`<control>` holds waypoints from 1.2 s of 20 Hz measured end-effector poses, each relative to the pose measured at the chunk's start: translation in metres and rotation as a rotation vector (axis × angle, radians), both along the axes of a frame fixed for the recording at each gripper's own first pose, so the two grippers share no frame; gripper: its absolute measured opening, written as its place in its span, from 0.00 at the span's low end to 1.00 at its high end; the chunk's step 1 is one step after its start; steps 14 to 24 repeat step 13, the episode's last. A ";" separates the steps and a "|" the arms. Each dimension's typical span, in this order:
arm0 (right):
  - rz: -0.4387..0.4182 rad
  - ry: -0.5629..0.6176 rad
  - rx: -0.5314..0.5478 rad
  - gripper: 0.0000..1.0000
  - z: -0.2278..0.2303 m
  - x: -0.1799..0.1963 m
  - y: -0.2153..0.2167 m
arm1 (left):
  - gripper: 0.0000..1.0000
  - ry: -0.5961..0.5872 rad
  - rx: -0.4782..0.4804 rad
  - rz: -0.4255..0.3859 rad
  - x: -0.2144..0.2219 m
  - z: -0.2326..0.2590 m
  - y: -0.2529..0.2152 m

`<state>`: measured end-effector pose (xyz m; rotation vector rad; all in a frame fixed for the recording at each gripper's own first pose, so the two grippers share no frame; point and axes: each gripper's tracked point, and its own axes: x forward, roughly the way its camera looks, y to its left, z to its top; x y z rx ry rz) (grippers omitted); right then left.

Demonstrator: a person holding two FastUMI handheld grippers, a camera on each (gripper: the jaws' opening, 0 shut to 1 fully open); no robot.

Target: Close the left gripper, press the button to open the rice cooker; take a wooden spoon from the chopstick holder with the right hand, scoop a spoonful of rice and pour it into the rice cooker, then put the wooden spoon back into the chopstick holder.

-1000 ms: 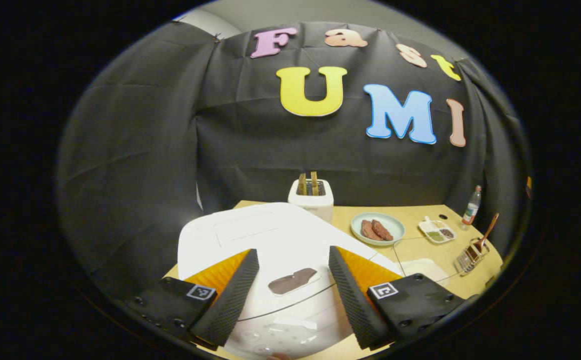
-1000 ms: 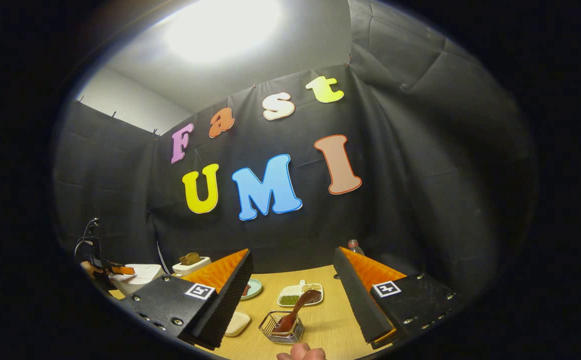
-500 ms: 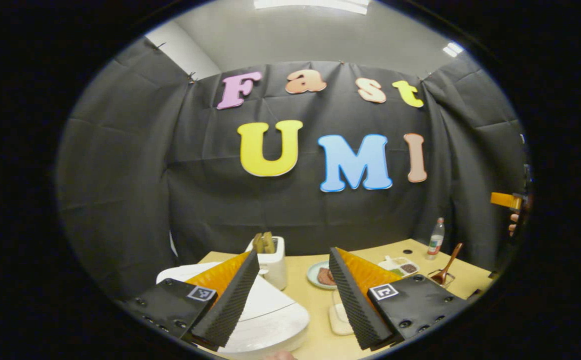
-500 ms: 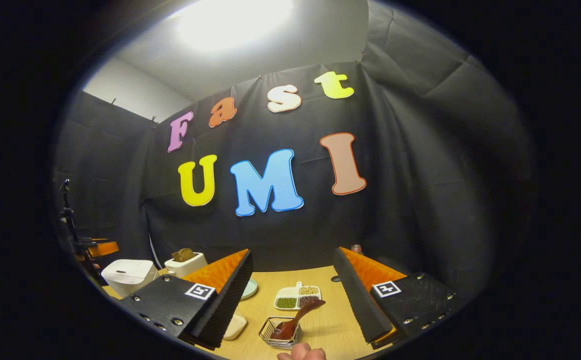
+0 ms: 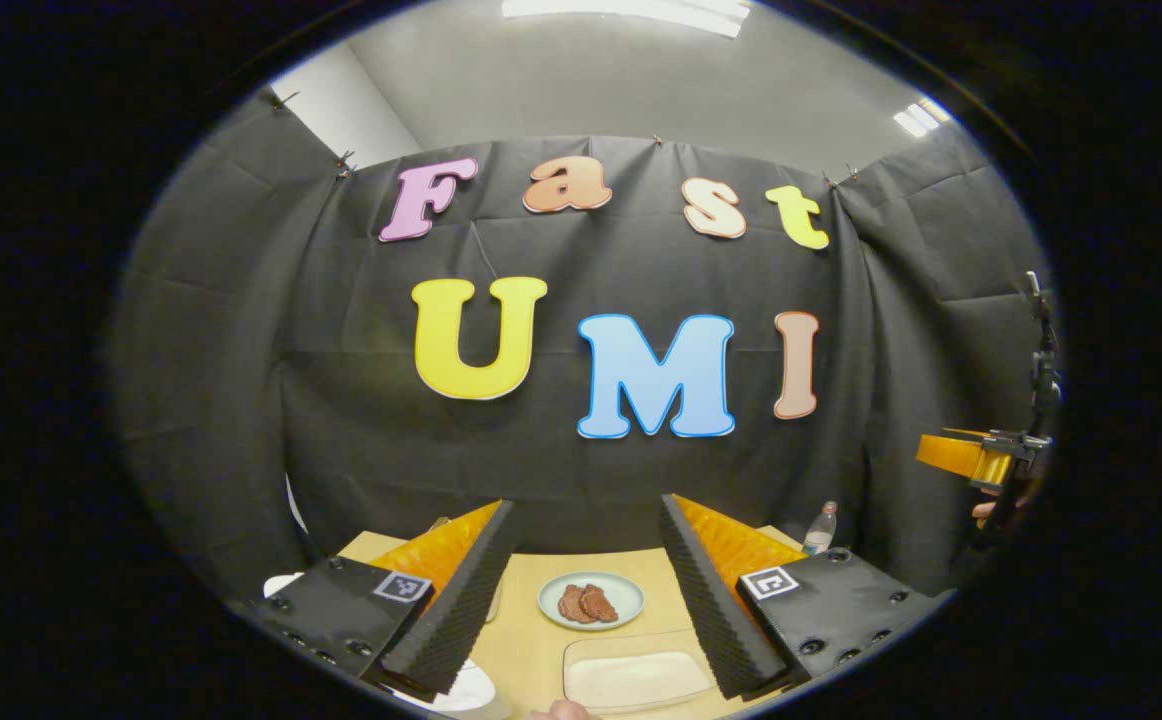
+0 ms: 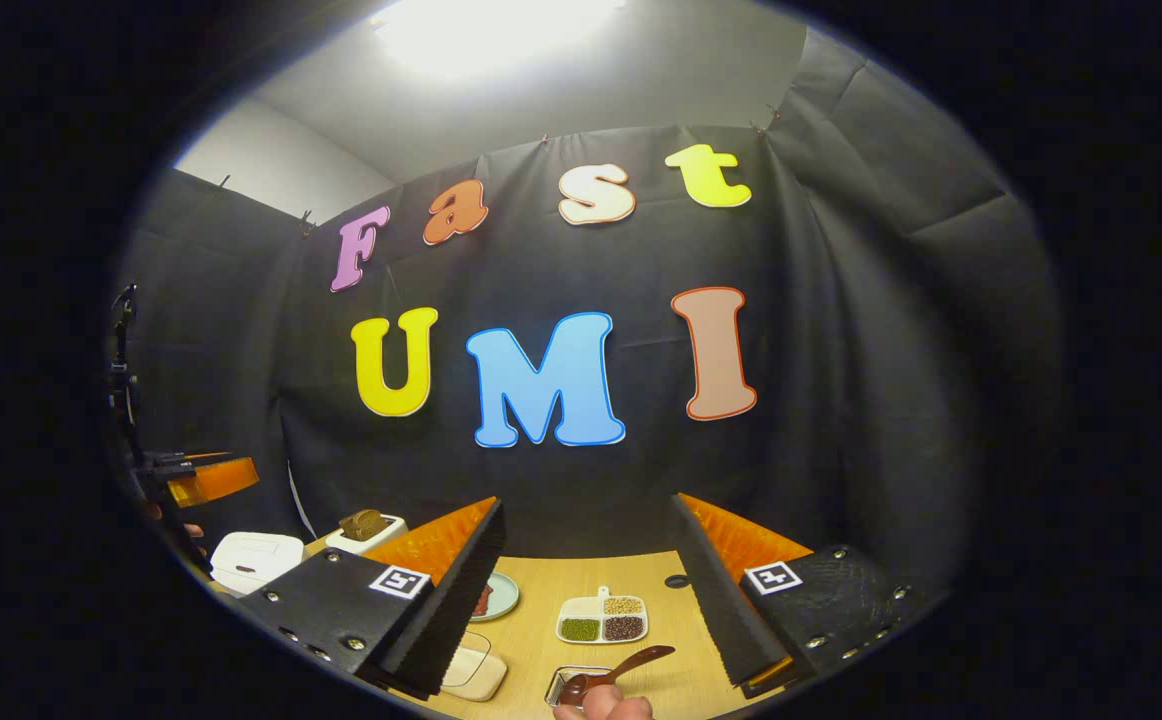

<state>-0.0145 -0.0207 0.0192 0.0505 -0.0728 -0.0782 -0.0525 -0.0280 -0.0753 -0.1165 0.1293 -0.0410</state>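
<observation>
Tabletop (image 6: 581,585) of pale wood fills the low part of both views, backed by black cloth.

In the left gripper view, the left gripper (image 5: 581,610) is raised over the table with its jaws wide apart and nothing between them. Between its fingers lie a green plate (image 5: 591,600) of brown slices and, nearer, a clear tray (image 5: 636,680) of rice. A bottle (image 5: 819,528) stands at the table's far right. At the far right edge the right gripper (image 5: 981,458) hangs in the air.

In the right gripper view, the right gripper (image 6: 586,610) is also held wide, empty. The white rice cooker (image 6: 256,558), lid down, sits at the far left, a toaster (image 6: 366,530) just beside it. A divided dish (image 6: 603,620) of beans lies between the fingers. Nearest the camera, the spoon (image 6: 616,670) rests tilted in the wire holder (image 6: 561,685), with a hand (image 6: 601,705) at the bottom edge.
</observation>
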 end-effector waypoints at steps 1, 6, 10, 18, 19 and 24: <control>-0.003 -0.010 0.000 0.99 0.003 -0.002 -0.002 | 1.00 -0.011 0.014 0.007 -0.002 0.005 -0.003; 0.015 -0.003 -0.018 0.99 -0.003 -0.013 0.001 | 0.96 -0.005 -0.019 0.002 -0.011 0.003 -0.020; 0.036 -0.010 -0.010 0.99 -0.006 -0.020 -0.004 | 0.99 -0.027 0.031 0.032 -0.022 0.005 -0.020; 0.054 0.000 -0.035 0.99 -0.019 -0.025 -0.008 | 0.93 -0.049 0.005 0.006 -0.029 0.006 -0.043; 0.054 0.000 -0.035 0.99 -0.019 -0.025 -0.008 | 0.93 -0.049 0.005 0.006 -0.029 0.006 -0.043; 0.054 0.000 -0.035 0.99 -0.019 -0.025 -0.008 | 0.93 -0.049 0.005 0.006 -0.029 0.006 -0.043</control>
